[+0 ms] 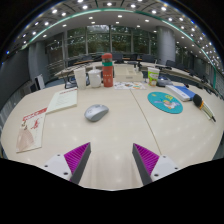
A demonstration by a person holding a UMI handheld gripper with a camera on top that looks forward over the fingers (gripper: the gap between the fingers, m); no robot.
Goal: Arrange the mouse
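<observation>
Mouse first: the small grey plastic computer mouse (pixel 96 112) sits alone on the pale surface (pixel 120 135), beyond my hand-held gripper (pixel 112 158), whose fingers stand wide apart, empty. I judge it light, rigid, slick-shelled; grip its flanks. Papers (pixel 62 99), a red-capped canister (pixel 107 70) and a teal disc (pixel 165 101) stay well clear.

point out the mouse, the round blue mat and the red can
mouse (pixel 96 112), gripper view, top of its shell
round blue mat (pixel 165 101), gripper view, its middle
red can (pixel 107 70), gripper view, its side wall
</observation>
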